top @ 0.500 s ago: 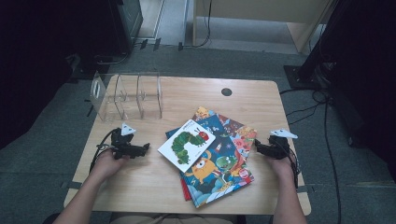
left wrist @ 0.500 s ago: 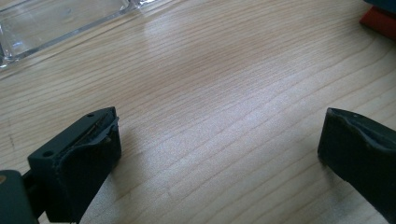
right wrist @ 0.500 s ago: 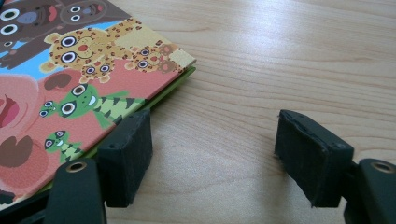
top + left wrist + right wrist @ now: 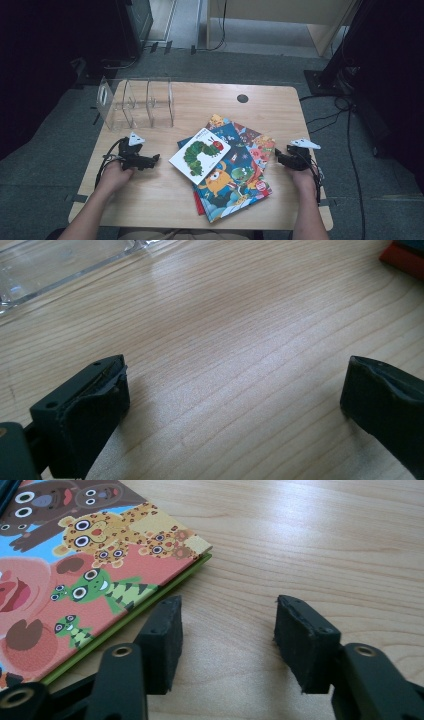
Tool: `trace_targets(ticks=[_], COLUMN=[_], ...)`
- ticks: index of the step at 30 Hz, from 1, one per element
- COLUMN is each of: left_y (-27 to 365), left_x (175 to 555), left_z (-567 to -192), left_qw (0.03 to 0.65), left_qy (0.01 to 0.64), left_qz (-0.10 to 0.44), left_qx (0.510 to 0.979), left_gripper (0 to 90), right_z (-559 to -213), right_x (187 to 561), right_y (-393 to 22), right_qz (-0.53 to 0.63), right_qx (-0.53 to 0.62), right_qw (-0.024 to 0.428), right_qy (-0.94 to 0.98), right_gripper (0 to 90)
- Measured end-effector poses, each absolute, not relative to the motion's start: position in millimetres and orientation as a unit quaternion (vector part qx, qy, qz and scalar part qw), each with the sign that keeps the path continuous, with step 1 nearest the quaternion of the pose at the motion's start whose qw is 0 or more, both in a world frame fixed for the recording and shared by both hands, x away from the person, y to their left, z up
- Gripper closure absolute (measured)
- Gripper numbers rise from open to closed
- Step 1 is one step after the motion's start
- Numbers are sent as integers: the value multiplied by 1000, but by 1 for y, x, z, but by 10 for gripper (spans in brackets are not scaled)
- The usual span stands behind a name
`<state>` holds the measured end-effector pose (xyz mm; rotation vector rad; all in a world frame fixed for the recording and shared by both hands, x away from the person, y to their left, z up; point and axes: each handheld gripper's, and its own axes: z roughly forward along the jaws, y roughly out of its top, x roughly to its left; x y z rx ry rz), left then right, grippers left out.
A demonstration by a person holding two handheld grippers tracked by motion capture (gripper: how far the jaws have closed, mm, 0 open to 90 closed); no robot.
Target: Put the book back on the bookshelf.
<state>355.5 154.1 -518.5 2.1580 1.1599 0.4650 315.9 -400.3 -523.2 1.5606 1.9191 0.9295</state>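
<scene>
The room is dim, with a grey floor and dark equipment and cables around a light wooden table (image 4: 150,200) with rounded corners. A small dark round hole (image 4: 242,98) sits near the far edge of the table.

The largest thing on the table is a fanned pile of picture books (image 4: 235,175), lying flat a little right of the middle. They overlap loosely, so it looks as if they wait there to be sorted. On top lies a white book (image 4: 200,155) with a green caterpillar and a red fruit on its cover; some small writing is on it, but it is too small to read. Under it I see a blue cover with an orange monster, and the book nearest the right hand shows cartoon animals, a leopard and a green striped creature (image 4: 100,570), with a green edge.

At the far left stands a clear plastic rack (image 4: 135,102) with upright dividers. It holds no books, and I judge the books are meant to stand in its slots.

The left gripper (image 4: 150,161) rests low on the bare wood, between the rack and the pile, pointing toward the books. Its jaws stand wide apart with nothing between them. The right gripper (image 4: 281,156) is just beside the right edge of the pile; its jaws are partly apart and hold nothing, one tip very near the edge of the animal book.
</scene>
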Motion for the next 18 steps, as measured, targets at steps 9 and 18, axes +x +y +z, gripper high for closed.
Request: trace_targets(ticks=[9,18], left_y=[163,157], left_x=[364,368], left_z=[-506,-493], left_qw=[312,301], left_qy=[459,456], left_qz=[142,104], left_qx=[820,831], left_gripper=[173,161], right_z=[-517,-504], right_x=[318,317], right_y=[-399,-395], right_qz=[336,347], right_qx=[574,584], right_qw=[227,209], right_qy=[712,704], right_gripper=[660,836])
